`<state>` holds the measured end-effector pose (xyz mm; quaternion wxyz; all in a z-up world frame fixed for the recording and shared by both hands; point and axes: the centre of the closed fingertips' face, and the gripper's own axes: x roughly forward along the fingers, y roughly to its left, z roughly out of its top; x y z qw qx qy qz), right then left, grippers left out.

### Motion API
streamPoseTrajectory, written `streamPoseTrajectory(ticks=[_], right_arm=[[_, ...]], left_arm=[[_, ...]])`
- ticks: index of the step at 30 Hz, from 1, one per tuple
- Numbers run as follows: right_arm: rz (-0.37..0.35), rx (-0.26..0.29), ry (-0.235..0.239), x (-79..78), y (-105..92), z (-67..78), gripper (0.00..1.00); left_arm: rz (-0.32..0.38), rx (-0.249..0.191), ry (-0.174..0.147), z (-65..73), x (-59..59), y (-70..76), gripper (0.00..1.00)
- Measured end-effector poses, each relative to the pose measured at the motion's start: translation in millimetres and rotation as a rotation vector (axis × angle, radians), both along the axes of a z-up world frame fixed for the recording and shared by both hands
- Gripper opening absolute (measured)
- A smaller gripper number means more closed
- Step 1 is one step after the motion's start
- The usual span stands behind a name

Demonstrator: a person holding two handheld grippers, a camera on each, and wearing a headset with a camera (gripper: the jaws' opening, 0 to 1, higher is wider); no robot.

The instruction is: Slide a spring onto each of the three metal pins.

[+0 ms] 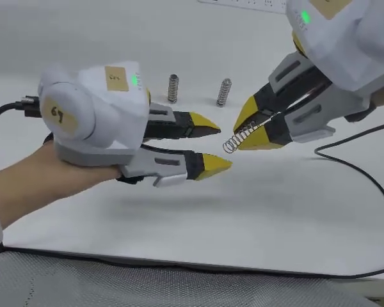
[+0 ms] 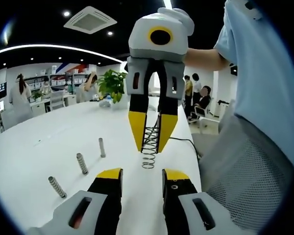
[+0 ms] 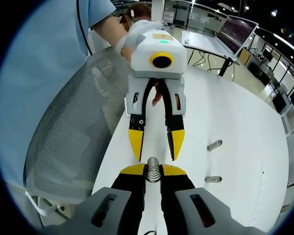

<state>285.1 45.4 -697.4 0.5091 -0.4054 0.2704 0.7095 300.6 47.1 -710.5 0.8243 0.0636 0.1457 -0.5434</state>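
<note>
A gray mesh chair (image 1: 115, 284) sits nearest, at the edge of the white table (image 1: 275, 211). The table top is smooth and plain, and a black cord (image 1: 365, 176) curls across it on the right.

Above the table, a hand (image 1: 45, 176) holds the left gripper (image 1: 221, 147). Its two yellow-tipped jaws are spread apart, with nothing between them. The right gripper (image 1: 242, 135) points at it from the other side, tip to tip. Its jaws pinch a small spring (image 1: 233, 143), and one end of the spring sticks out toward the left gripper. The spring is up in the air, not on the table.

Farther back on the table, two pins stand up straight, well apart from the grippers. One pin (image 1: 173, 88) has a spring around it, and so does the other pin (image 1: 224, 92). In the left gripper view a third pin (image 2: 102, 147) stands in the same row and looks bare.

Past the table is a big office. A green plant (image 2: 111, 84) stands at the far end. People (image 2: 20, 95) are by desks along the wall. The dark ceiling has small round lights, one long curved light and a square vent (image 2: 89, 19).
</note>
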Motion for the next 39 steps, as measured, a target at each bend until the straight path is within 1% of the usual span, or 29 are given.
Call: streamPoseTrajectory(ticks=[2, 4, 5, 6, 8, 10, 14, 18, 22, 23, 28, 33, 36, 39], right_arm=[[0.0, -0.002, 0.0, 0.3, -0.6, -0.3, 0.08], [0.001, -0.003, -0.001, 0.7, -0.8, -0.7, 0.08], [0.0, -0.003, 0.0, 0.7, -0.7, -0.4, 0.08], [0.001, -0.002, -0.001, 0.9, -0.6, -0.3, 0.08], [0.0, -0.003, -0.001, 1.5, -0.7, -0.4, 0.08], [0.001, -0.004, -0.003, 1.8, -1.0, -0.5, 0.08], [-0.003, -0.005, -0.005, 4.0, -2.6, -0.4, 0.08], [-0.011, -0.009, -0.006, 7.0, -6.1, -0.6, 0.08], [-0.017, -0.017, -0.008, 11.9, -11.2, -1.5, 0.08], [-0.018, -0.018, -0.009, 12.4, -11.9, -1.4, 0.08], [-0.024, -0.023, -0.013, 16.1, -15.8, -1.1, 0.08], [-0.025, -0.028, -0.015, 20.5, -17.8, -1.6, 0.08], [-0.03, -0.031, -0.018, 26.2, -19.4, -2.2, 0.08], [-0.033, -0.039, -0.028, 33.8, -22.3, -1.8, 0.08]], left_arm=[[0.023, -0.002, 0.012, -1.1, 0.8, 4.7, 0.32], [0.044, 0.001, 0.015, -2.9, 2.2, 9.1, 0.37], [0.063, 0.003, 0.027, -4.3, 3.2, 12.2, 0.4], [0.071, 0.0, 0.027, -4.1, 3.9, 13.6, 0.43], [0.096, -0.006, 0.025, -3.4, 6.2, 18.1, 0.45], [0.113, 0.001, 0.04, -6.0, 6.8, 21.6, 0.48], [0.146, 0.003, 0.051, -8.8, 8.2, 27.7, 0.55], [0.188, 0.002, 0.072, -12.1, 10.9, 35.5, 0.61], [0.228, 0.004, 0.075, -13.9, 14.4, 43.2, 0.68], [0.244, 0.011, 0.078, -15.5, 15.7, 46.4, 0.7], [0.306, 0.007, 0.093, -18.6, 20.3, 58.1, 0.8], [0.337, 0.009, 0.106, -21.5, 21.7, 65.7, 0.84], [0.351, 0.005, 0.117, -22.7, 22.3, 69.1, 0.85], [0.357, 0.008, 0.117, -22.7, 22.8, 70.5, 0.87]])
